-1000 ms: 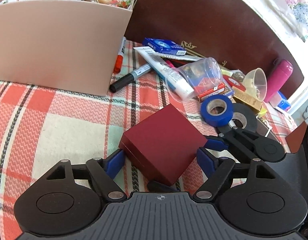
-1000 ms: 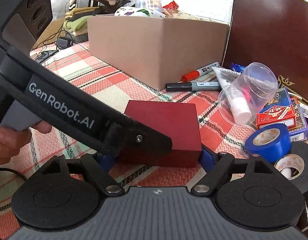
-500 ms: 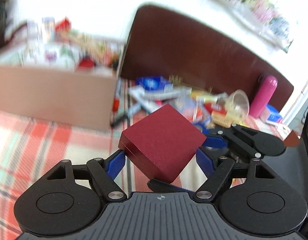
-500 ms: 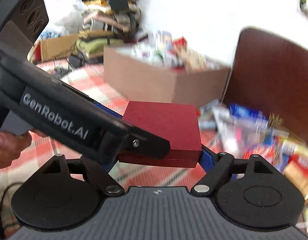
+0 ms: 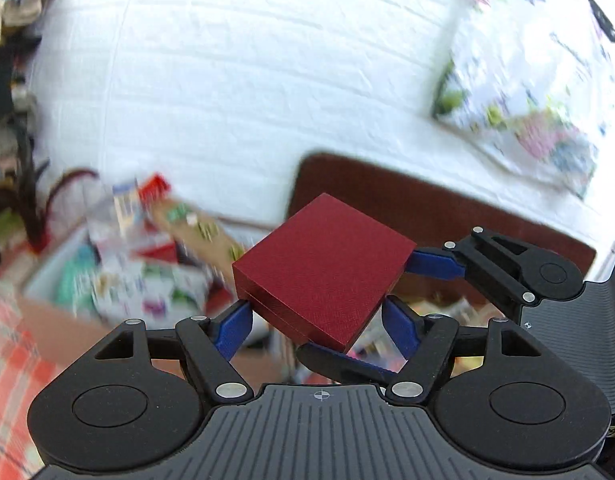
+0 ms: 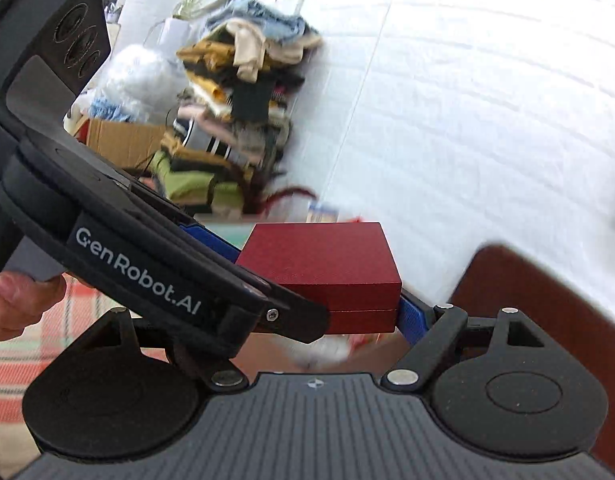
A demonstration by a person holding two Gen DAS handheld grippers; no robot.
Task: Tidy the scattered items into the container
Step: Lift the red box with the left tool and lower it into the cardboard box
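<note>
1. Above the cardboard container [image 5: 59, 324], the red box [image 5: 323, 268] hangs, clamped between left claw [image 5: 315, 320] and right claw [image 6: 319, 312].
2. Risk, as I judge: one corner-on grip slackening could tip the box beside the container.

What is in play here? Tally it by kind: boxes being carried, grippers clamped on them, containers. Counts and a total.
Red box, lifted off the table: 1
Grippers shut on it, left gripper and right gripper: 2
Cardboard container, blurred, already holding items: 1
Total: 4
</note>
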